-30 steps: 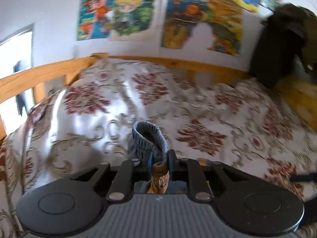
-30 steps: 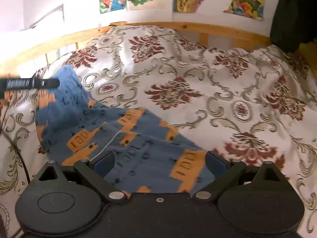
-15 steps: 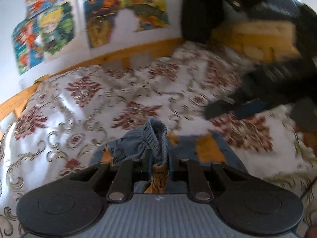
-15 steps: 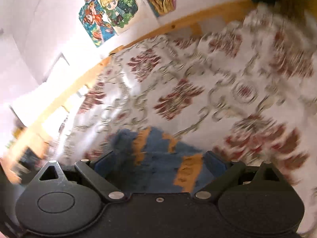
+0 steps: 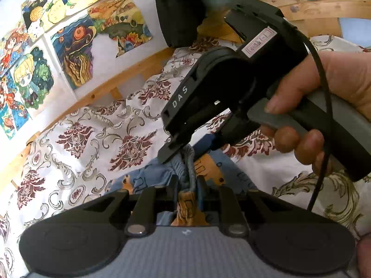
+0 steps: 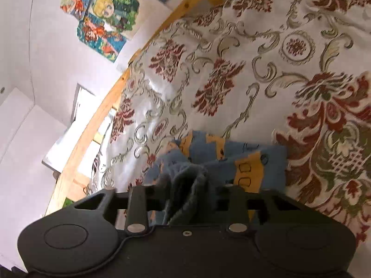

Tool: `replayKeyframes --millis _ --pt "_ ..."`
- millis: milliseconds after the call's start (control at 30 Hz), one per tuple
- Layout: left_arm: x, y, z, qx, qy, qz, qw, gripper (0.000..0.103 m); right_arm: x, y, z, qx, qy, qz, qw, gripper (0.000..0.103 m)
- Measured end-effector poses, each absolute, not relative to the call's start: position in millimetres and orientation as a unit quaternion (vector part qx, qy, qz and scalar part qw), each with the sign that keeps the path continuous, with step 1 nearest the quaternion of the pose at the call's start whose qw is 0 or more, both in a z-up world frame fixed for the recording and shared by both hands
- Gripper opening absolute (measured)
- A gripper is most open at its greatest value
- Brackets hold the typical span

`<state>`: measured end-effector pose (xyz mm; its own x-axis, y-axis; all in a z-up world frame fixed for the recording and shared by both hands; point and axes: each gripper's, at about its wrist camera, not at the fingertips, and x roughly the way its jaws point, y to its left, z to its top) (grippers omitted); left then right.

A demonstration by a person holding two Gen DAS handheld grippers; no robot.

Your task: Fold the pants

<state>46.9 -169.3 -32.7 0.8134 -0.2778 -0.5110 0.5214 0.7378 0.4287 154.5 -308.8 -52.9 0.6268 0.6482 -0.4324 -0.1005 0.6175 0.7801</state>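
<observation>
Blue-and-orange pants (image 5: 208, 169) bunched on the floral bedspread (image 5: 97, 139), left gripper (image 5: 187, 185) and right gripper (image 6: 192, 185) both clamped on the waistband, nearly touching.

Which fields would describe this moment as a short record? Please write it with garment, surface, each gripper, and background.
garment: blue pants with orange patches, bunched
surface: floral bedspread on a wooden bed frame
left gripper: jaws shut on the ribbed waistband
right gripper: jaws shut on a bunched edge of the pants; in the left wrist view it sits just above the left one, held by a hand
background: cartoon posters on the white wall
</observation>
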Motion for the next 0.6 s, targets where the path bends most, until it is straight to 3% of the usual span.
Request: replayKeyframes --millis 133,600 --pt "43.8 -178.0 -25.3 0.281 0.213 -0.226 0.908 0.017 148.5 -316.5 -41.2 0.346 0.366 0.217 0.836 0.025" --pt "53.9 -207.6 -47.9 0.258 0.261 -0.273 0.889 0.019 143.2 -328.8 -50.9 0.231 0.411 0.152 0.869 0.025"
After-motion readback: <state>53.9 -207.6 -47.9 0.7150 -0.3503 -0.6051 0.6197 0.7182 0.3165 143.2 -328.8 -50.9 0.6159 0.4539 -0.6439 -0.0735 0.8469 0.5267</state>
